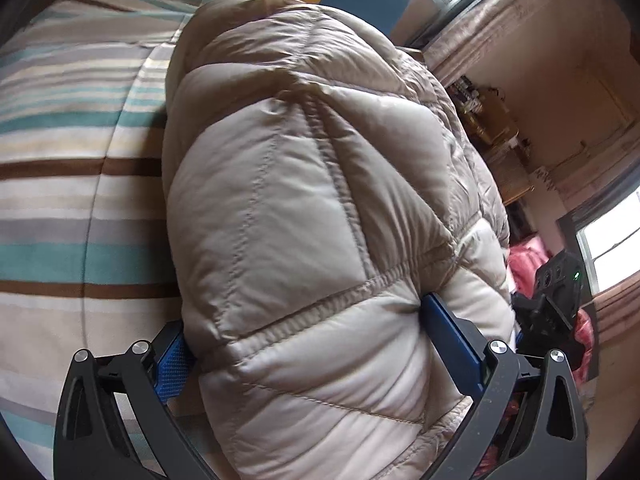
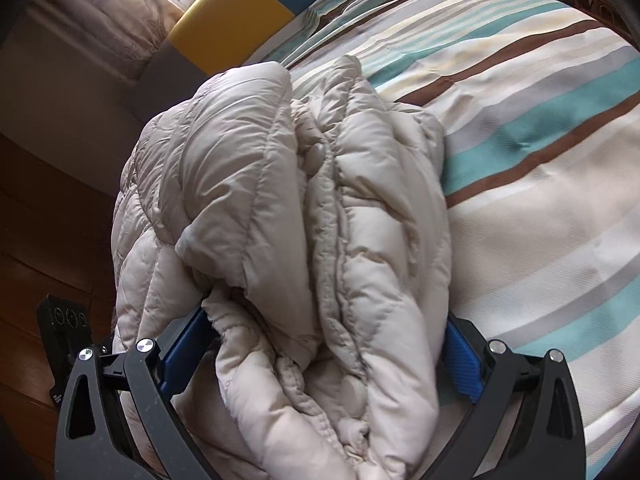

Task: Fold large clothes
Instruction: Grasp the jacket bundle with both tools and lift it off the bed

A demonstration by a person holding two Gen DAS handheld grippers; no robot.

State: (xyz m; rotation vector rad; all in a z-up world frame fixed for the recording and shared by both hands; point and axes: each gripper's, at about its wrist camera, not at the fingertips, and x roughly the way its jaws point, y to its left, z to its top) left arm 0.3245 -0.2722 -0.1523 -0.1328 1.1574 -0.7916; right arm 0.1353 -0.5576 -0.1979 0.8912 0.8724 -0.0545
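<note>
Jaws of both grippers stand wide apart, each pair pressed against opposite sides of the bulky beige quilted down jacket [image 1: 320, 208]. On the left gripper [image 1: 312, 344], the blue-padded fingers [image 1: 452, 340] sink into the puffy fabric at either flank. On the right gripper [image 2: 328, 344], the jaws likewise bracket the bunched, folded layers of the jacket [image 2: 280, 200], where a button placket runs down the middle. The jacket sits bundled on the bed's striped teal, brown and cream cover [image 2: 540, 160], near its edge, beside the dark wooden floor [image 2: 48, 208].
</note>
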